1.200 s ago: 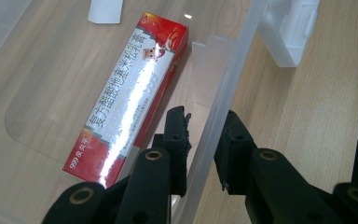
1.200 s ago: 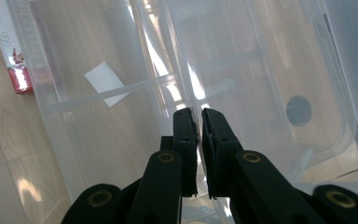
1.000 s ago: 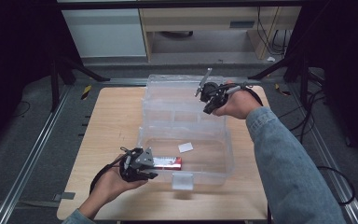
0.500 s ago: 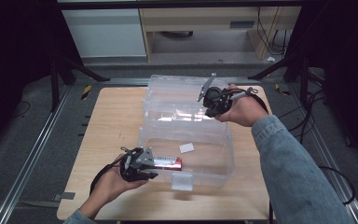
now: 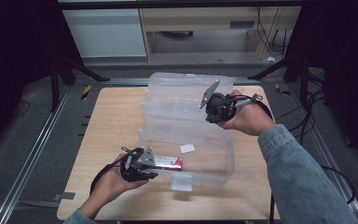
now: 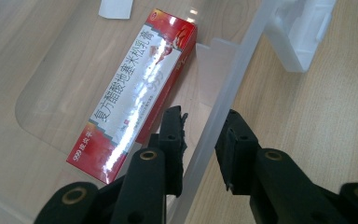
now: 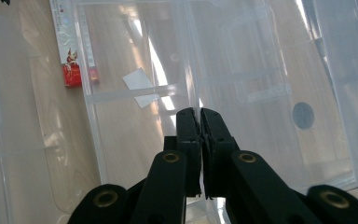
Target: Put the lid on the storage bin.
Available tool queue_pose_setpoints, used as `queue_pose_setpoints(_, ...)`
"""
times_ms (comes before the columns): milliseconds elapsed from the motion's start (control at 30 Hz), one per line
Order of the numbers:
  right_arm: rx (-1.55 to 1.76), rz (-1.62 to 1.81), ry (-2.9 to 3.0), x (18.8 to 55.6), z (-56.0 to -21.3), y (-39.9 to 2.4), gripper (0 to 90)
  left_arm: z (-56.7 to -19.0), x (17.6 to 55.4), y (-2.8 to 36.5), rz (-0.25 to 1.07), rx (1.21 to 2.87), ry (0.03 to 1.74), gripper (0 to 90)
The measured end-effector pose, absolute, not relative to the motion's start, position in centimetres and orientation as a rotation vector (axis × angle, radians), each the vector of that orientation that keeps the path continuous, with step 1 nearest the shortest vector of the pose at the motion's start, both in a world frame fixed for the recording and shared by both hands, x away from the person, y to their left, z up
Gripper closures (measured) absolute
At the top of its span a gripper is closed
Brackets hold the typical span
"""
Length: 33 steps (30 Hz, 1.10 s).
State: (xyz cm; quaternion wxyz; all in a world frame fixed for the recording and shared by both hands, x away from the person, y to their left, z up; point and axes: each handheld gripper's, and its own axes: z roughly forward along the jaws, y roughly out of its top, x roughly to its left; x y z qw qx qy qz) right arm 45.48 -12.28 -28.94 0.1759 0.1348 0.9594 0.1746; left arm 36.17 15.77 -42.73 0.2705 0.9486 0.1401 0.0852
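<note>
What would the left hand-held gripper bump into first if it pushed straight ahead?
Probably the clear box's near wall, which already runs between the left hand-held gripper's jaws; the red carton lies just inside, to one side.

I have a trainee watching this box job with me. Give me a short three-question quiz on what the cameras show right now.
1. True or false: the red carton lies inside the clear box.
2. What stands between the pads of the left gripper?
A. the carton
B. the box's clear wall
C. the white slip
3. What does the right gripper grip, and how is that part tilted?

Key
1. True: it lies flat on the box's floor, near the front wall.
2. B: one jaw is inside the box, the other outside.
3. The edge of the box's clear lid, which stands partway raised behind the tray.
</note>
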Motion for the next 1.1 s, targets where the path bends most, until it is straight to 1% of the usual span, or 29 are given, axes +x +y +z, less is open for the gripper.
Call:
queue_pose_setpoints(133,0.373,0.495,2.714,44.9,-28.9,-12.3,87.5,-42.7,36.2,15.7,0.231,2.557,0.38,71.8)
queue_pose_setpoints(333,0.377,0.493,2.696,45.5,-29.1,-12.4,86.8,-42.7,36.3,15.6,0.242,2.554,0.392,71.4)
queue_pose_setpoints(500,0.402,0.47,2.689,47.2,-29.1,-12.4,85.1,-42.8,36.7,14.7,0.269,2.542,0.414,71.7)
queue_pose_setpoints(533,0.399,0.451,2.688,48.1,-29.1,-12.3,84.4,-42.8,37.1,14.2,0.277,2.534,0.43,71.9)
queue_pose_setpoints(667,0.41,0.436,2.687,49.5,-29.1,-12.2,84.0,-42.9,37.8,13.9,0.278,2.518,0.448,72.4)
queue_pose_setpoints(833,0.397,0.43,2.694,49.5,-29.0,-12.2,84.6,-42.8,38.0,13.9,0.268,2.516,0.451,72.3)
queue_pose_setpoints(1100,0.365,0.467,2.689,47.7,-28.7,-12.4,85.4,-42.8,37.9,13.8,0.283,2.522,0.445,72.0)
